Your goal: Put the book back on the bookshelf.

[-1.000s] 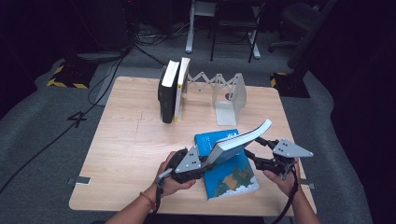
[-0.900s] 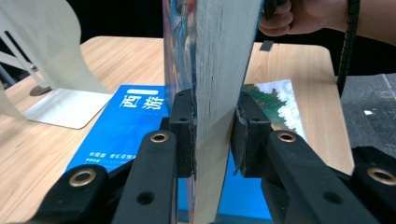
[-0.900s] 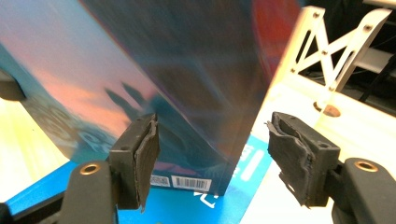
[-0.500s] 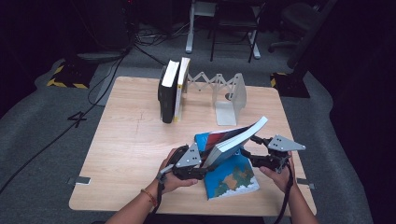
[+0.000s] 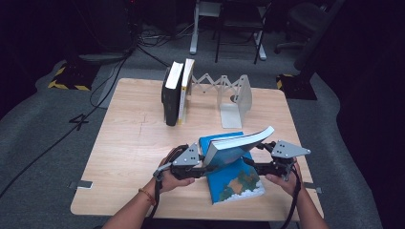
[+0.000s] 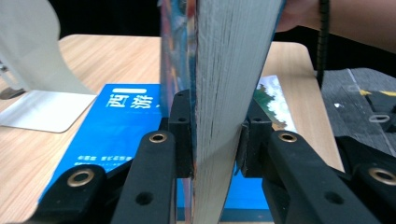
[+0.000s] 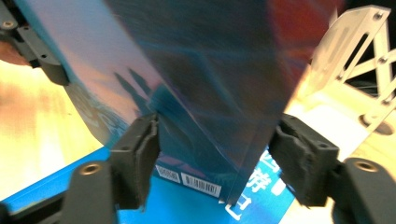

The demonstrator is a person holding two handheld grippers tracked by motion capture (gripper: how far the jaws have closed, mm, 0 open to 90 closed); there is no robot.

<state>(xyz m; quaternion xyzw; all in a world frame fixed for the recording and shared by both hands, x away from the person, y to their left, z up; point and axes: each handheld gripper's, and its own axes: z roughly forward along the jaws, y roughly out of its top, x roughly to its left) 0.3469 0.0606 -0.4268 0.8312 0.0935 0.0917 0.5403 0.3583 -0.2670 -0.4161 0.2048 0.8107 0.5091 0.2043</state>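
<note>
A thick blue-covered book hangs tilted over the table, its right end higher. My left gripper is shut on its left end. Its pads press both sides of the page block, and its jaws have just been closing on the book. My right gripper is at the book's lower right corner, with that corner between its pads, which touch it. Beneath lies a second blue book, flat on the wood, also in both gripper views.
Two upright books stand at the back of the wooden table, at the left end of an expanding metal bookend. The bookend's white plate is just behind the flat book. Chairs and cables are on the floor beyond.
Both grippers stay at the ends of the tilted book. Its raised right end has dipped and shifted slightly to the left.
</note>
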